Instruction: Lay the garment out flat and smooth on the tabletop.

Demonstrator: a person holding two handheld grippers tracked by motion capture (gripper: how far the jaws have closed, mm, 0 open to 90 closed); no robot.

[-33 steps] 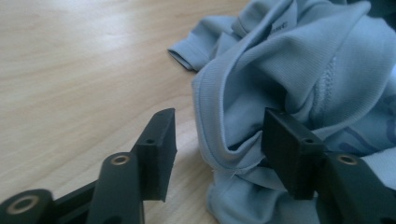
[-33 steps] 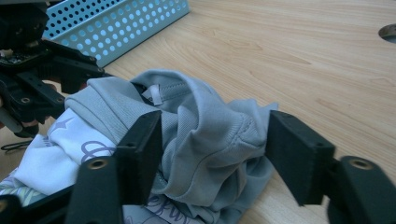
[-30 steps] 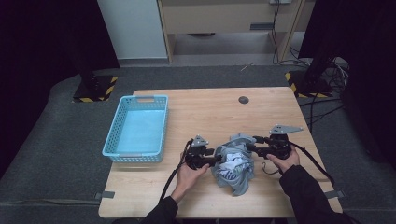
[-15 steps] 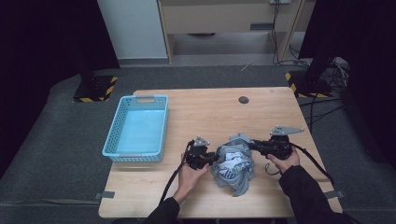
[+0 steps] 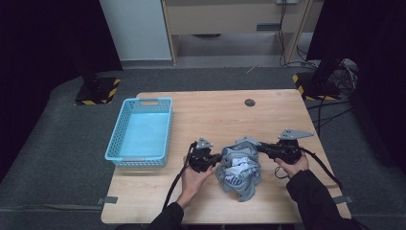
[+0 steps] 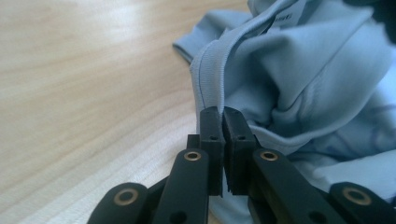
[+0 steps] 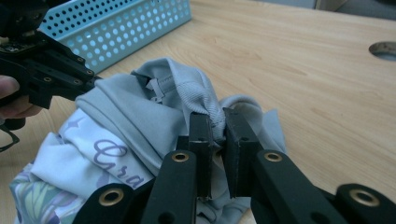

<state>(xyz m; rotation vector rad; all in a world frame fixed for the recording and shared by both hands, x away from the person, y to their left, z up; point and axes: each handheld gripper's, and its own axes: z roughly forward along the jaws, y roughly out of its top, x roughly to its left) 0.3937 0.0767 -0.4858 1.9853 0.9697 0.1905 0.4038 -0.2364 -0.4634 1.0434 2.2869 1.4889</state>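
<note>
**Two claws pinch a crumpled grey garment near the front edge of the tabletop**

Near the front edge of the tabletop [image 5: 268, 120], a little right of the middle, lies a crumpled light grey garment [image 5: 239, 170] with a printed pattern and some purple letters on its white part. The person's hands come in from the front edge, one on each side of the cloth.

The left claw [image 5: 216, 158] meets the garment at its left side. In the left gripper view its jaws are pressed together on a ribbed hem of the cloth [image 6: 212, 79], with almost no gap between them. The right claw [image 5: 261, 147] meets the garment at its upper right part. In the right gripper view its jaws are nearly closed on a thick ribbed fold [image 7: 210, 109], and the fabric fills the small gap between them.

Farther back, along the left edge of the tabletop, stands a light blue basket [image 5: 125, 128] with perforated walls. Near the far edge, right of the middle, there is a small round dark hole [image 5: 249, 102] in the wood.
</note>
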